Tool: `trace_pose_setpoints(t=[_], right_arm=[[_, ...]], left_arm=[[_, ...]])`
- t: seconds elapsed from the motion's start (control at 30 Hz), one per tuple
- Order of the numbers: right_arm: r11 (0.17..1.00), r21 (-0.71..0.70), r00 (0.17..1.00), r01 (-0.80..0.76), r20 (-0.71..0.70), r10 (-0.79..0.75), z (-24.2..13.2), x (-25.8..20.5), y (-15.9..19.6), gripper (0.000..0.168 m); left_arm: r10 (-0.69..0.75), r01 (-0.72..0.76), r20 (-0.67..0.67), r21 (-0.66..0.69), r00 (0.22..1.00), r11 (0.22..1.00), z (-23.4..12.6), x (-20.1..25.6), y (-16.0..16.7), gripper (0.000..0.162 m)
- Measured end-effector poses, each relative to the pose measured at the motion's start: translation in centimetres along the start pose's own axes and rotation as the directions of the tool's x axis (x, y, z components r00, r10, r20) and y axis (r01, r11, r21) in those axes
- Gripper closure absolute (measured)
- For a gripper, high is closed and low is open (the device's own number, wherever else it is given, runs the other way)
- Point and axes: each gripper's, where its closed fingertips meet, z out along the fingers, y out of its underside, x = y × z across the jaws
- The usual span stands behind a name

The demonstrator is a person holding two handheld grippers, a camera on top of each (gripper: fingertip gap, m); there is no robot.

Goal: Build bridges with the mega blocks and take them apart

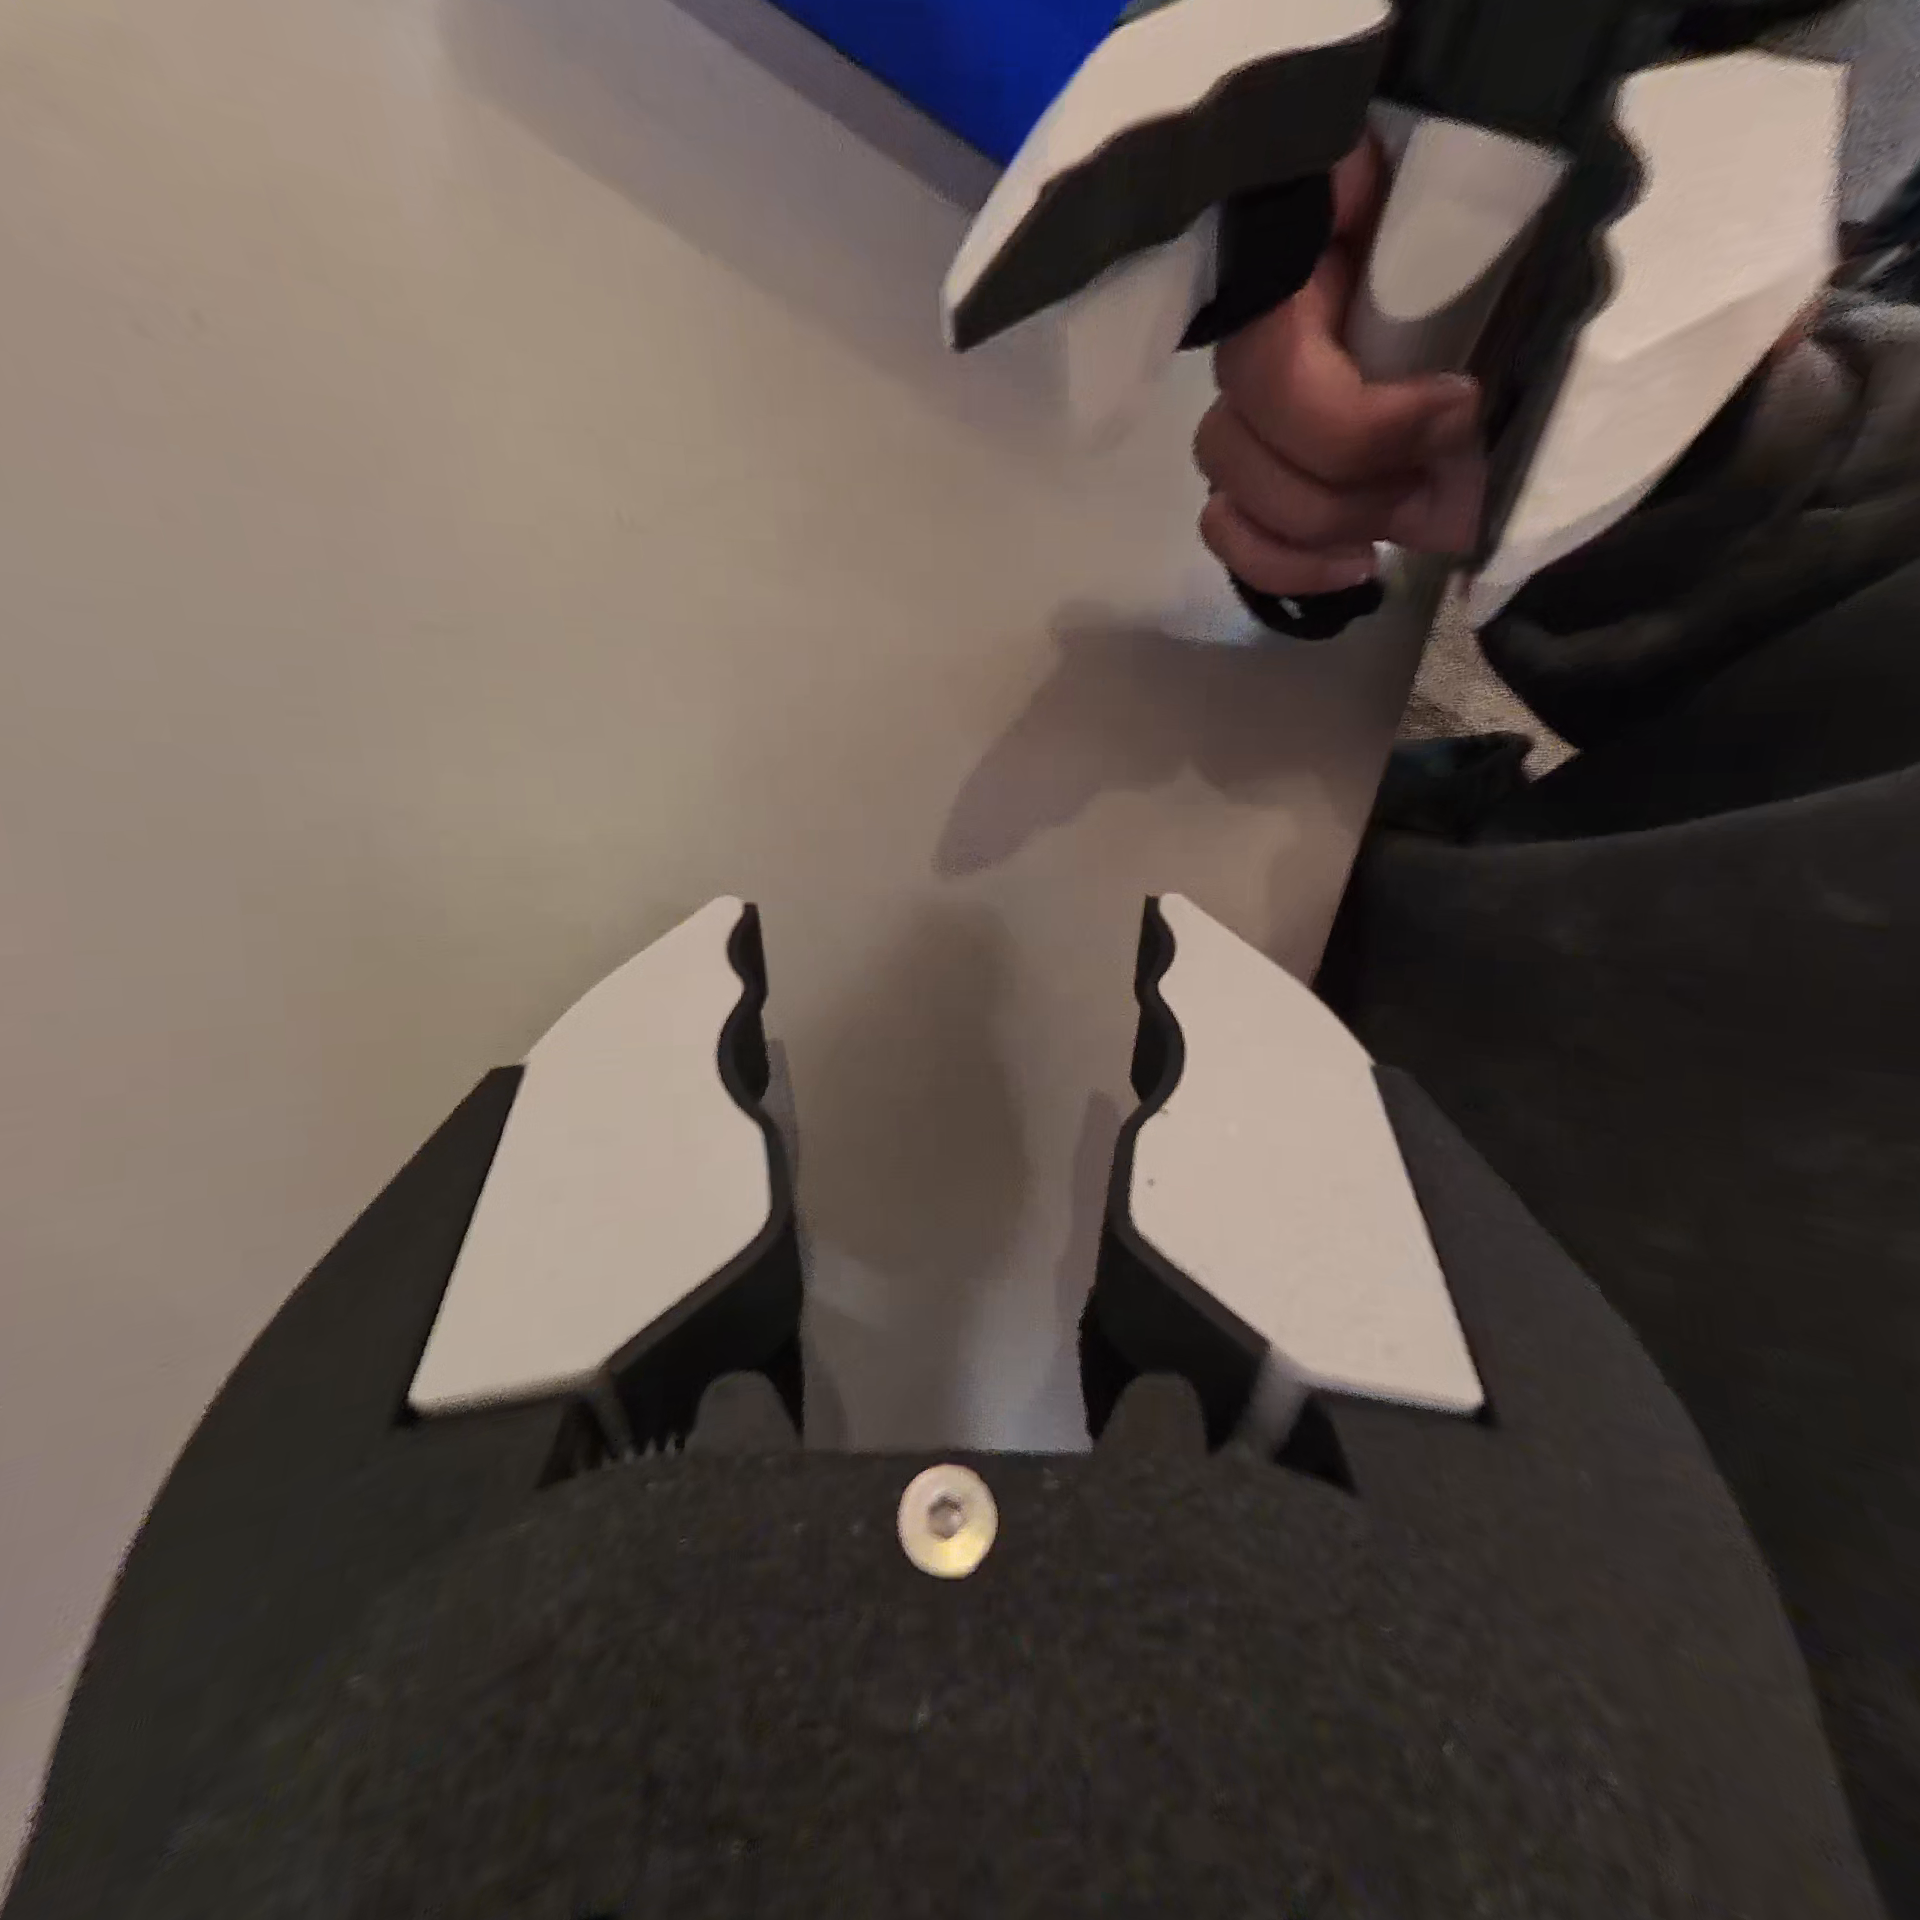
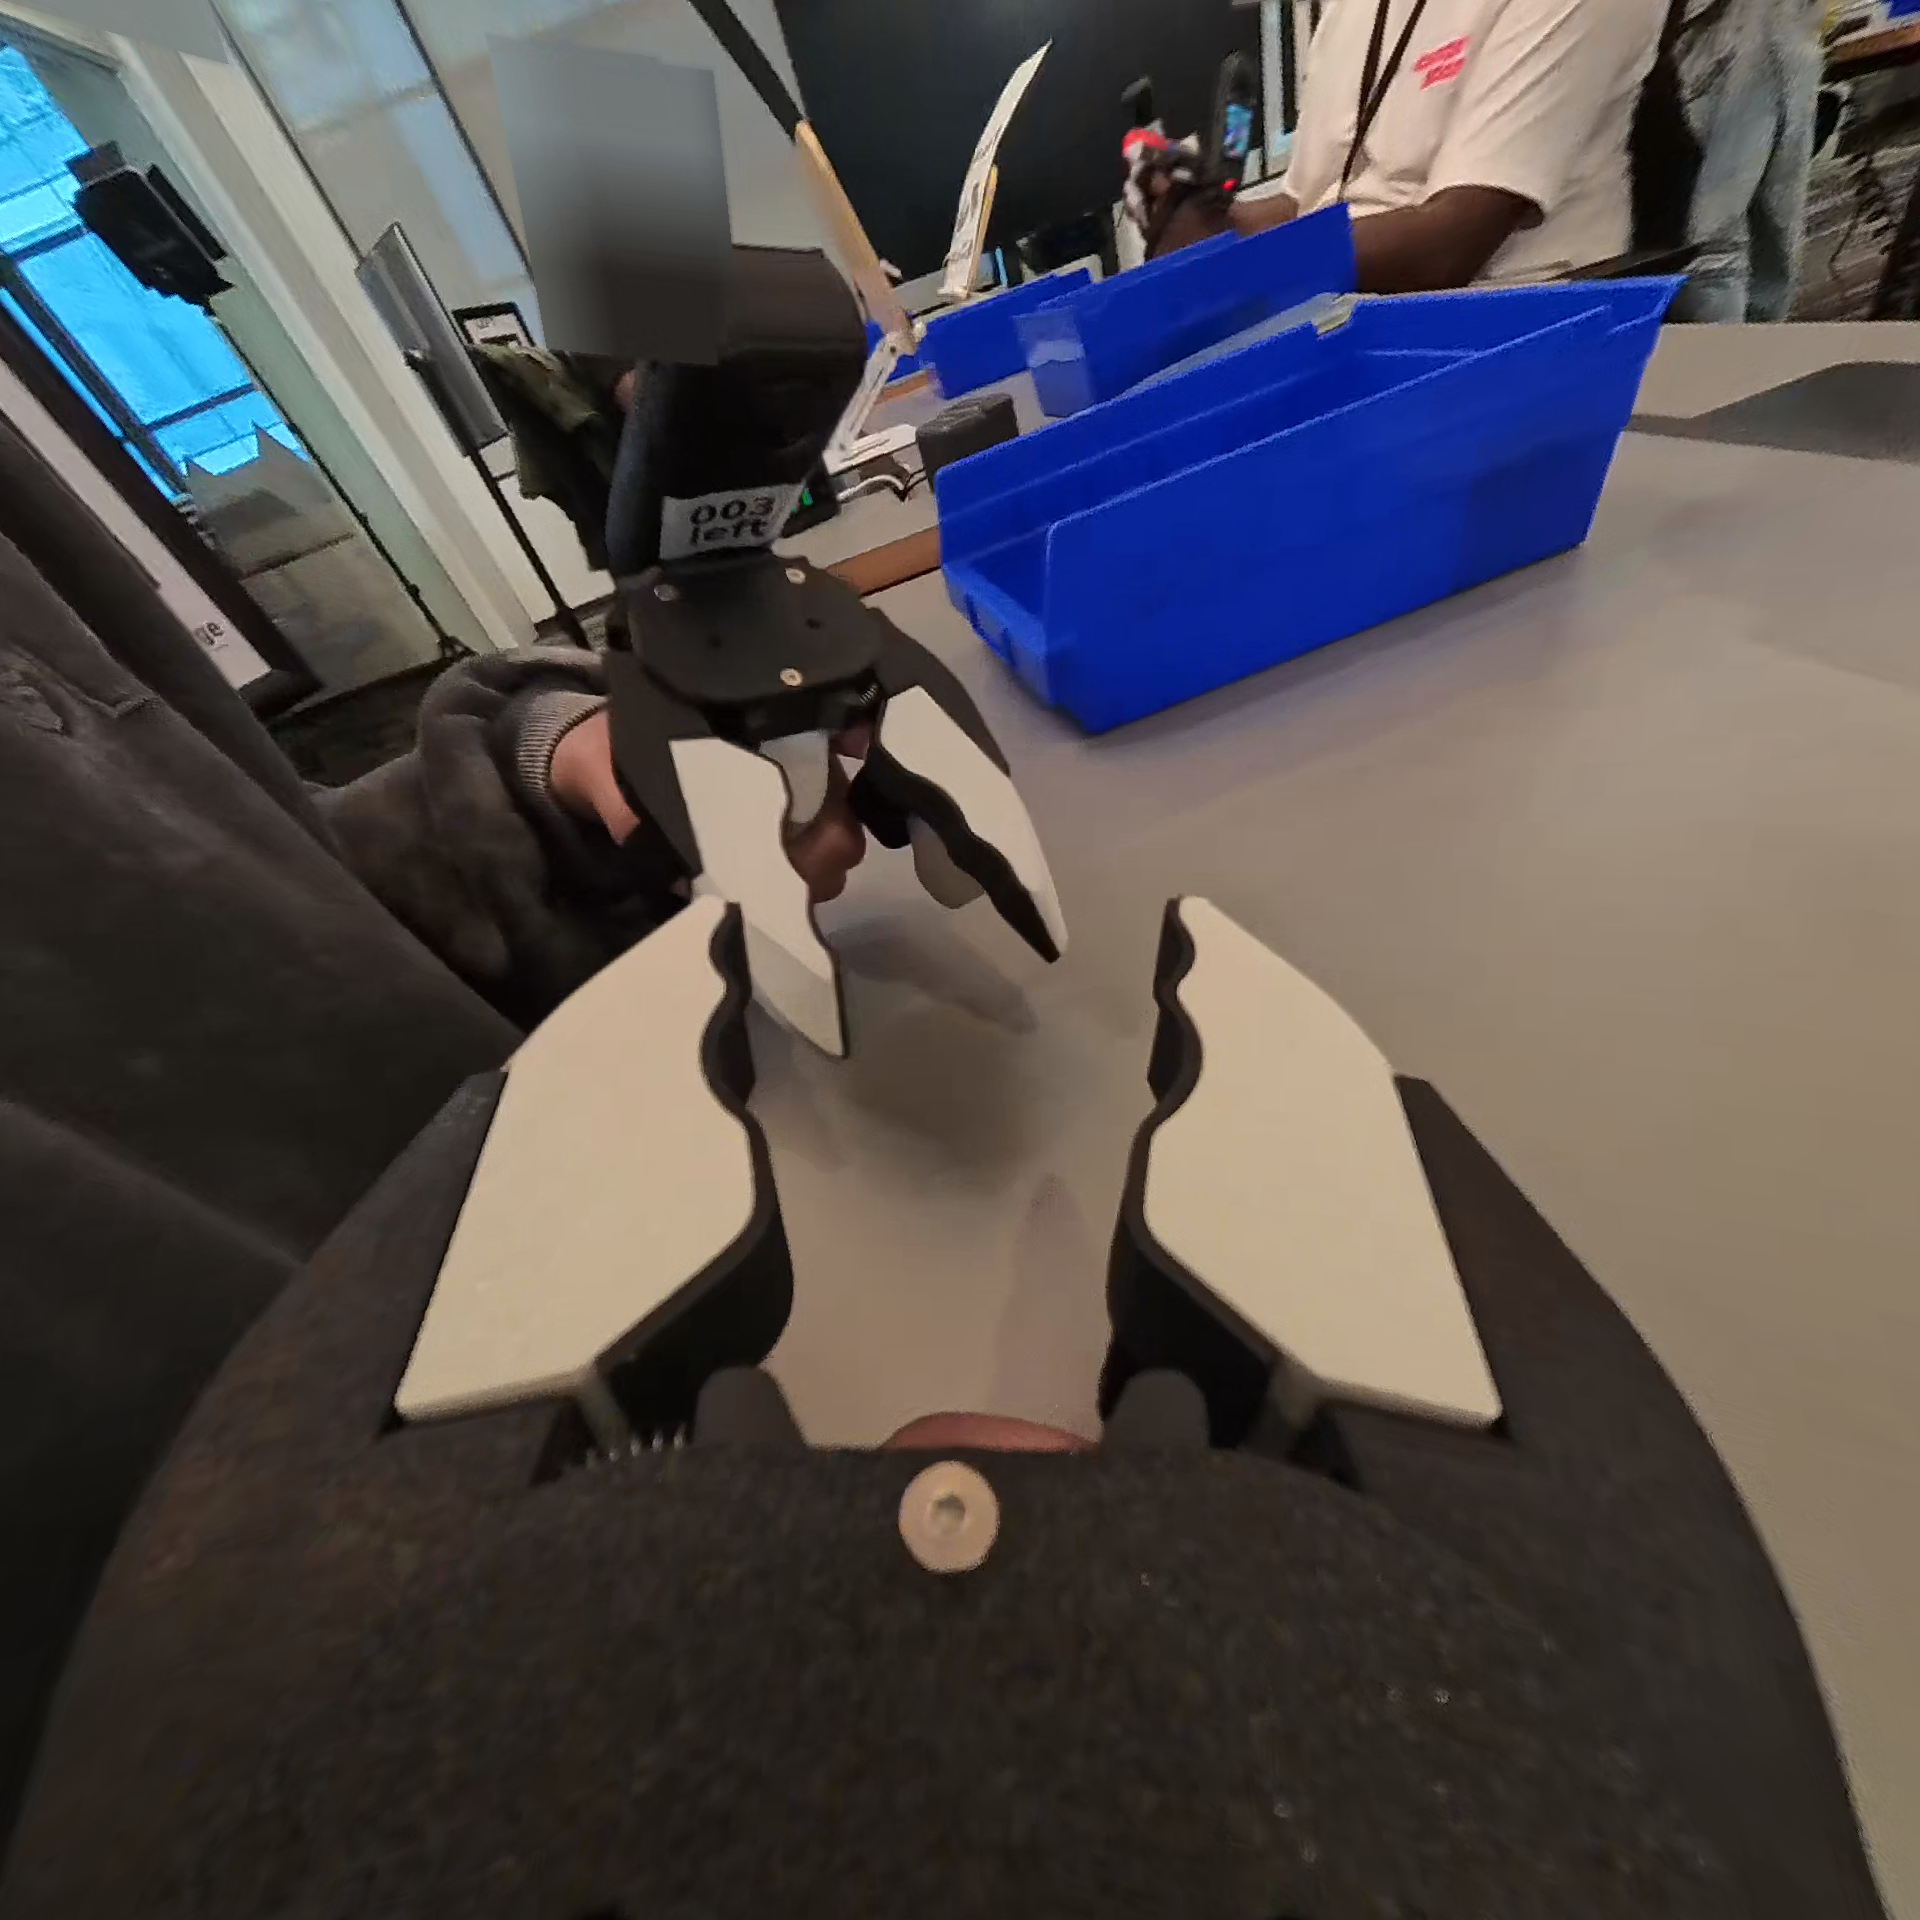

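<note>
Mega blocks show in neither view; if any sit inside the big blue plastic bin point(image 2: 1299, 520), its walls hide them from us. That bin rests on the wide pale grey tabletop point(image 2: 1455, 935) at about one o'clock from our right gripper point(image 2: 951, 914), well apart from it, with its open front facing us and a second blue bin point(image 2: 1174, 301) behind it.

Beyond the bins a person in a white shirt point(image 2: 1455, 135) stands at the far edge, cut off by the top of the frame.

Our right gripper's white fingers with wavy black inner pads are spread wide over bare table and hold nothing. In the left wrist view it appears at one o'clock point(image 1: 1247, 291), blurred, gripped by a hand point(image 1: 1320, 457).

Our left gripper point(image 1: 951, 914) is likewise spread wide and empty above the tabletop point(image 1: 416, 623), near its edge at three o'clock. From the right wrist view it hangs at eleven o'clock point(image 2: 935, 987), tips pointing down close to the surface; we cannot tell whether they touch it. A hand in a dark grey sleeve point(image 2: 488, 769) holds it.

A blue corner point(image 1: 935, 62) at twelve o'clock in the left view is cropped.
</note>
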Motion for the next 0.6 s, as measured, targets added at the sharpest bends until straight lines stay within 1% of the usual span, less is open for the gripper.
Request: trace_pose_setpoints(t=[0.07,0.13,0.17,0.2,0.23,0.3,0.33,0.37,0.4,0.5,0.6], right_arm=[[1.0,-0.026,1.0,0.018,-0.005,-0.018,0.2,0.3,0.4,0.093],[0.998,-0.047,0.999,0.029,-0.017,-0.03,0.1,0.7,0.8,0.094],[0.998,-0.047,0.999,0.028,-0.022,-0.029,0.0,0.9,0.8,0.094],[0.999,-0.043,0.999,0.023,-0.023,-0.024,-0.1,1.1,0.8,0.094],[0.999,-0.036,1.0,0.014,-0.017,-0.015,-0.1,1.1,0.8,0.094],[0.999,-0.039,1.0,-0.002,0.004,0.002,-0.2,0.8,1.0,0.094],[0.999,-0.053,1.0,-0.003,0.009,0.003,-0.1,0.8,1.3,0.094],[0.998,-0.068,1.0,0.004,0.007,-0.003,-0.1,0.8,1.6,0.095],[0.996,-0.083,1.0,0.013,0.005,-0.012,-0.1,0.8,1.9,0.095],[0.994,-0.111,1.0,0.006,0.018,-0.004,0.0,0.6,2.4,0.098],[0.995,-0.103,1.0,-0.012,0.014,0.014,0.1,0.6,2.3,0.099]], left_arm=[[-0.024,0.025,-0.048,0.025,0.999,0.999,-0.7,0.6,-0.2,0.092],[-0.023,0.026,-0.047,0.068,0.999,0.997,-2.7,0.2,-1.3,0.092],[-0.009,0.011,-0.033,0.088,0.999,0.996,-4.3,-0.4,-2.1,0.092],[0.015,-0.016,0.01,0.089,1.0,0.996,-6.1,-1.7,-3.0,0.092],[0.051,-0.057,0.08,0.069,0.995,0.996,-8.2,-3.6,-3.8,0.091],[0.153,-0.15,0.252,-0.028,0.956,0.988,-12.7,-8.7,-5.5,0.091],[0.215,-0.191,0.324,-0.105,0.921,0.976,-14.7,-11.5,-6.2,0.089],[0.28,-0.224,0.374,-0.187,0.884,0.957,-16.4,-14.3,-7.0,0.088],[0.334,-0.242,0.392,-0.266,0.857,0.933,-17.6,-17.0,-7.6,0.088],[0.411,-0.239,0.321,-0.46,0.853,0.855,-18.7,-24.1,-8.5,0.085],[0.438,-0.232,0.216,-0.605,0.873,0.761,-17.9,-29.8,-8.4,0.082]])
